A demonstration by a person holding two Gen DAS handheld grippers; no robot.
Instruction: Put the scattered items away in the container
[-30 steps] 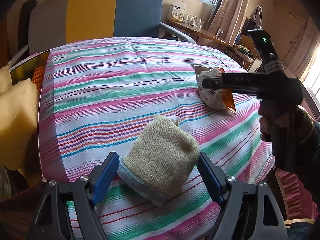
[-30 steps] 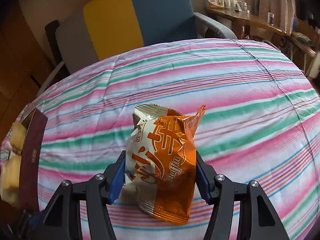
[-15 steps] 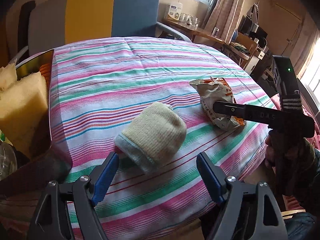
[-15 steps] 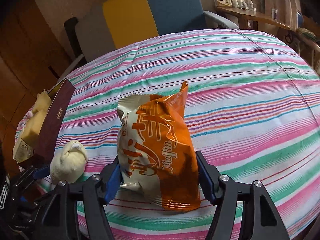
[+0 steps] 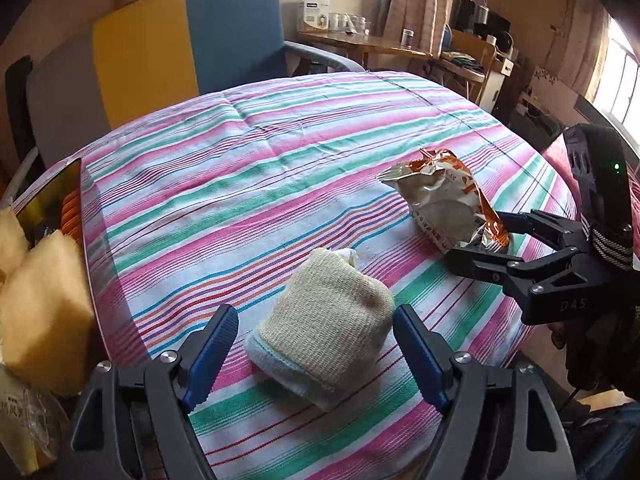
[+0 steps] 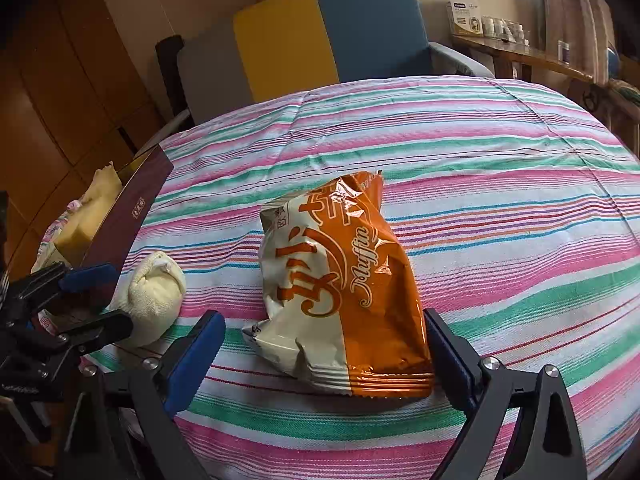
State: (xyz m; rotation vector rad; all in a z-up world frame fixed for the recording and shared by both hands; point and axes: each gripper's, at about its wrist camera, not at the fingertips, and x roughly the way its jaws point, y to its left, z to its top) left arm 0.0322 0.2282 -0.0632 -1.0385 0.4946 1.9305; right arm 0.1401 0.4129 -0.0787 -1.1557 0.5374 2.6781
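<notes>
the container (image 5: 74, 184) at the left is cut off by the picture's edge in the left wrist view, so its near wall and most of its inside stay unseen. the yellow sponges (image 5: 44, 308) in it run out of frame too. the clear wrapper (image 5: 32, 420) in the near left corner is blurred and its print unreadable. the snack bag (image 5: 444, 204) has its near end hidden behind the right gripper (image 5: 480, 236). the small bottles (image 6: 502, 26) on the far shelf are too small to tell apart.

Blue-yellow armchair (image 5: 188, 36), cluttered desk (image 5: 360, 40) (sunlit window behind).
</notes>
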